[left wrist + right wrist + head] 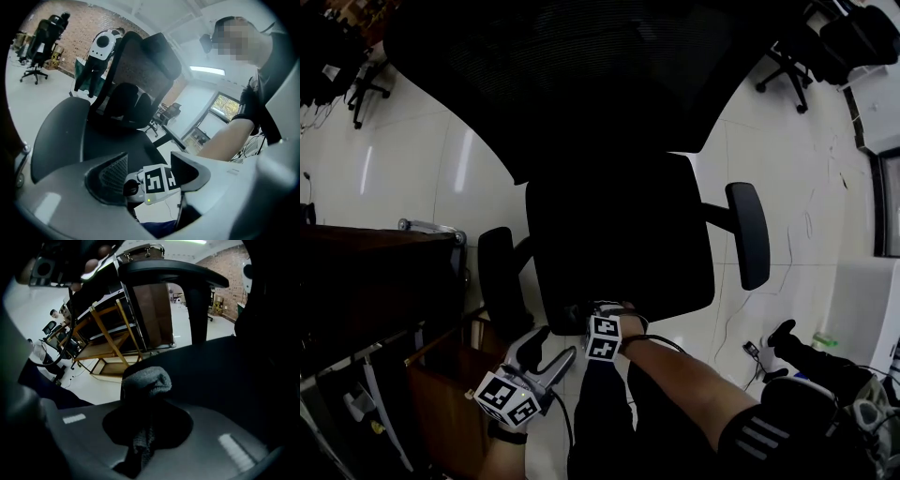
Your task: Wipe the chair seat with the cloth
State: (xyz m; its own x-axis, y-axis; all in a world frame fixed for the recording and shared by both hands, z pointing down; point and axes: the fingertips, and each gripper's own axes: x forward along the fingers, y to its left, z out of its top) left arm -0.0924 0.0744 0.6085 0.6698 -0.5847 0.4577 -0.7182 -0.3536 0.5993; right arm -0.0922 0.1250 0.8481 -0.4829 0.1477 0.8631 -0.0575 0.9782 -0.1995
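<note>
Right gripper view is showing the right gripper [596, 319] clenching a grey cloth [145, 379]. A thin strand is running down between the jaws and a rolled wad is standing out in front of them. The wad is sitting at the near edge of the black chair seat [619, 234], towards its left corner. The left gripper [551, 349] is hanging near and left of the seat, just beside the right one. Its jaws are standing apart with nothing between them.

The likeliest trouble, as I am judging it, is the hold. Only a narrow fold is being pinched, so dragging across the seat fabric could pull the cloth free. Because the cloth is bunched rather than spread, each pass would be covering only a narrow strip. A stroke towards the person would be taking it straight off the edge. The idle left gripper is also risking a knock against the left armrest [497, 272] or the right gripper's marker cube [159, 180].

The head view is hardly showing the cloth, since it is lost in the dark behind the gripper. No view is settling whether the wad is pressing on the seat or hovering just above it. The backrest [581, 84] is covering the far part of the seat, and its black surface is giving no sign of dirt or wiped areas.
</note>
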